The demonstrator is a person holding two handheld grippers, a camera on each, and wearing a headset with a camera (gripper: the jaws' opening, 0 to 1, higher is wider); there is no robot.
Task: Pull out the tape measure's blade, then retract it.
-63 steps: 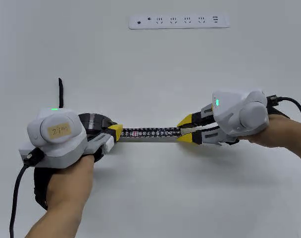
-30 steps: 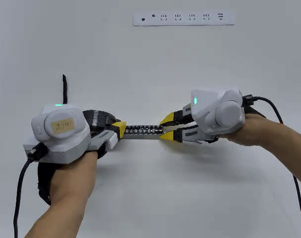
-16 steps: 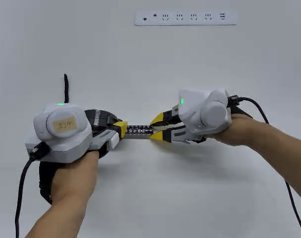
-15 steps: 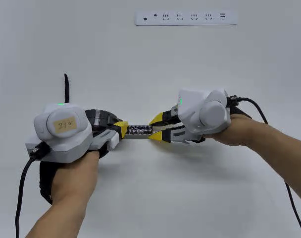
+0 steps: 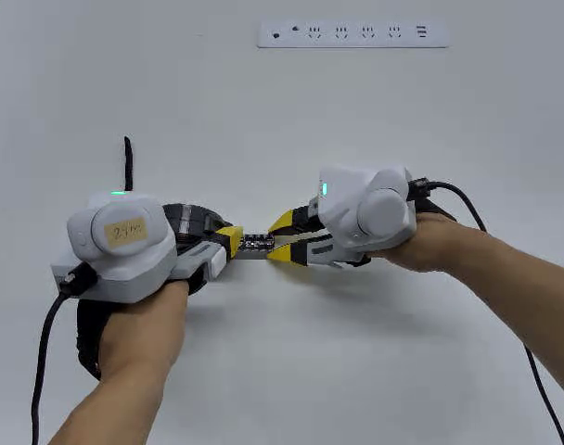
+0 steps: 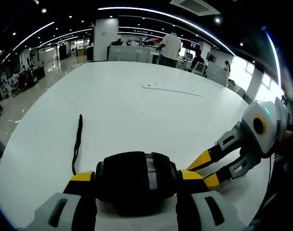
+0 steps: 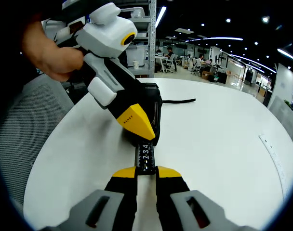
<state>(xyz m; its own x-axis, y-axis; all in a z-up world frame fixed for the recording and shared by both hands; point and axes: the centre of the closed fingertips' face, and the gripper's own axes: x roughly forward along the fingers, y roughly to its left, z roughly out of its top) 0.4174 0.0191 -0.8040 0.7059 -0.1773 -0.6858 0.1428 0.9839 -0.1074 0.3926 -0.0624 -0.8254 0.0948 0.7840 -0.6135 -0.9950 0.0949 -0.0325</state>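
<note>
The black tape measure case [image 5: 191, 225] [image 6: 137, 180] [image 7: 149, 113] rests on the white table, and my left gripper [image 5: 228, 241] [image 6: 137, 176] is shut on it. A short length of blade [image 5: 256, 244] [image 7: 145, 156] with black-and-white numbers sticks out to the right. My right gripper [image 5: 280, 237] [image 7: 146, 172] is shut on the blade's end, close to the case. Its yellow-tipped jaws also appear in the left gripper view [image 6: 205, 172]. The case's black wrist strap [image 5: 128, 164] [image 6: 77, 142] [image 7: 178, 101] lies on the table behind the case.
A white power strip [image 5: 352, 34] [image 6: 170, 88] [image 7: 273, 159] lies at the far edge of the table. Black cables [image 5: 50, 343] trail from both grippers toward the person. The table [image 5: 291, 371] is white and flat.
My right gripper has moved left toward the case with the blade's end held in it, so the exposed blade has become much shorter. The left gripper has kept the case in place.
</note>
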